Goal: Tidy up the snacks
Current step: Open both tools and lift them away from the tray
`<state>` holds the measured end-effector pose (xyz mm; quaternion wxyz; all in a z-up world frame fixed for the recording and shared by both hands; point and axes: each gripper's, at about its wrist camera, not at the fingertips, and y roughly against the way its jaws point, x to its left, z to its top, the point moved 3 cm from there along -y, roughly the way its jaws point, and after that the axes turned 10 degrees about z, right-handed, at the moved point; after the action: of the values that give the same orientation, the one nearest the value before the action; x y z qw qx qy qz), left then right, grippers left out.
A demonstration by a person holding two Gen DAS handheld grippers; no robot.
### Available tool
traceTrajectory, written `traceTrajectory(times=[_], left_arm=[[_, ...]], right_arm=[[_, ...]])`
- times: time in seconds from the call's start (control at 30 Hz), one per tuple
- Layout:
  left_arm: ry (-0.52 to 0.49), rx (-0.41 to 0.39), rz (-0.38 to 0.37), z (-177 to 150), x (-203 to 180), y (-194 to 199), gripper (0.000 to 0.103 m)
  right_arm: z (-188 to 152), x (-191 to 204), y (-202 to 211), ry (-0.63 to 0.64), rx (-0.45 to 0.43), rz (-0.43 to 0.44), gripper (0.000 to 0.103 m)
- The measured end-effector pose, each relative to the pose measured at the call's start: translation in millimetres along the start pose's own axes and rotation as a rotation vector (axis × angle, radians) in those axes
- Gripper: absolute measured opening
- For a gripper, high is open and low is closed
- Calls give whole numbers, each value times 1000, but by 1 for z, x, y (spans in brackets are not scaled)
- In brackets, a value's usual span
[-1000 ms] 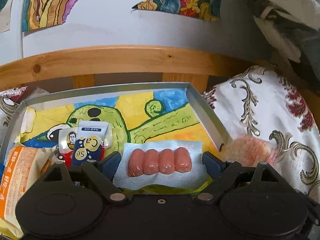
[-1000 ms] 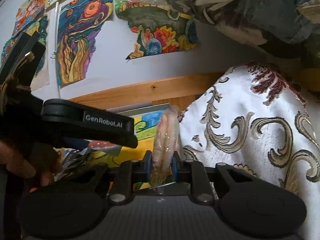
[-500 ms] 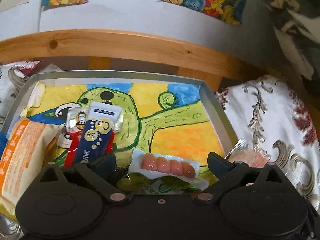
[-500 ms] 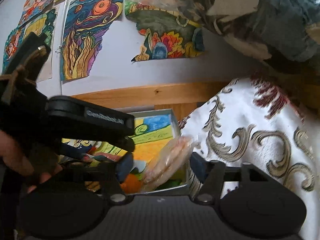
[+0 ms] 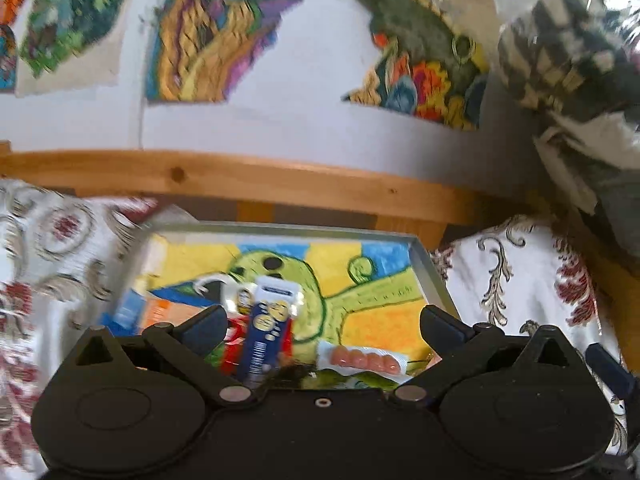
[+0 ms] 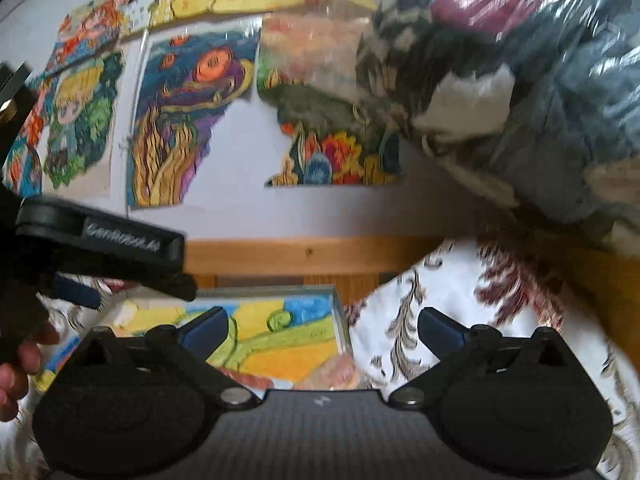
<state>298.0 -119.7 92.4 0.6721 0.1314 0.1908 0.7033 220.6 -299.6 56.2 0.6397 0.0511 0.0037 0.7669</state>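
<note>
A patterned cloth [image 5: 520,292] spreads around a metal tray [image 5: 434,276] lined with a bright green-and-yellow drawing. Inside the tray lie a blue packet [image 5: 268,320] near the middle and a clear pack of pink sausages [image 5: 364,360] at the near edge. The left claw [image 5: 320,326] and right claw [image 6: 322,328] both hang spread wide above the tray, holding nothing.
</note>
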Motion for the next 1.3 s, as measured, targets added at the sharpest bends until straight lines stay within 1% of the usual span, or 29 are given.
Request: traceTrajectory(times=[0.13,0.3,0.47,0.8,1.0,1.3], left_arm=[[14,-35,22,4,16,31,102],[14,-63,57,1,33,70,102],[21,-78,72,-7,45,104,102],[-11,-150,92,-17,65,168,102],[-3,-180,99,-24,77,196,102],[-15,-165,118,-49,90,216,102]], right_arm=[[21,7,24,-1,-33,6,103],[36,15,53,-6,-54,-6,103],[43,28,80,2,-59,12,103],[55,60,123,33,-57,62,103],[61,69,145,43,-62,61,103],[60,72,162,53,-32,56,103]])
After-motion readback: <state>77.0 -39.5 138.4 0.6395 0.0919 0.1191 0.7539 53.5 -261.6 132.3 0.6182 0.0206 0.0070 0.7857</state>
